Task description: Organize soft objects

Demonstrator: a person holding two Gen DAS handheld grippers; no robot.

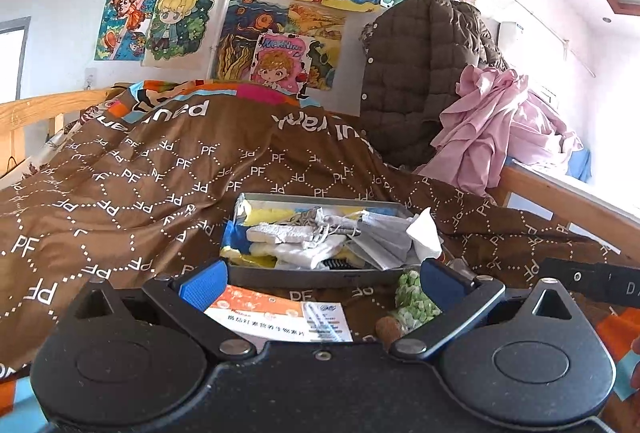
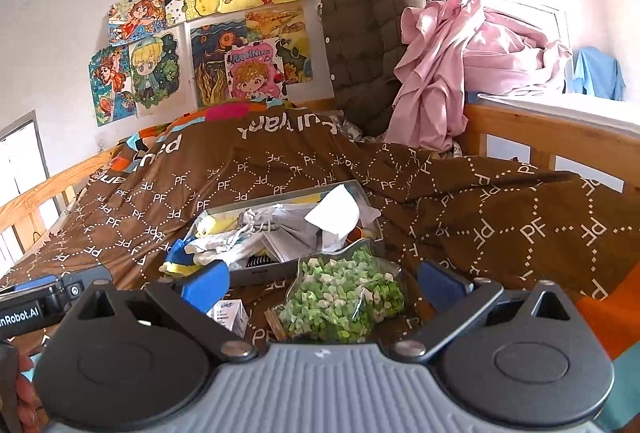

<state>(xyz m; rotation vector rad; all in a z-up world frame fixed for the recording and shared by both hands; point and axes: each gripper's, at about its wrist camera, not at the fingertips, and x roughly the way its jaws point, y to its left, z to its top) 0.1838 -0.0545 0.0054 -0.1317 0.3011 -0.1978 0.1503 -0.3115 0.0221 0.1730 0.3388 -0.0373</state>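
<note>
Bedspread (image 1: 120, 193) left of tin (image 1: 304, 275) — bare

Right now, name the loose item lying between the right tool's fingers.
The clear bag of green pieces, lying between the right tool fingers; the orange-and-white packet lies before the left tool.

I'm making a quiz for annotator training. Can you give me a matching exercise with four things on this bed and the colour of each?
Things:
1. quilt
2. bag of small pieces
3. crumpled sheet
4. pads on the right gripper

Colours:
A. pink
B. blue
C. brown with white letters
D. green and white

Pairs: 1-C, 2-D, 3-A, 4-B
</note>
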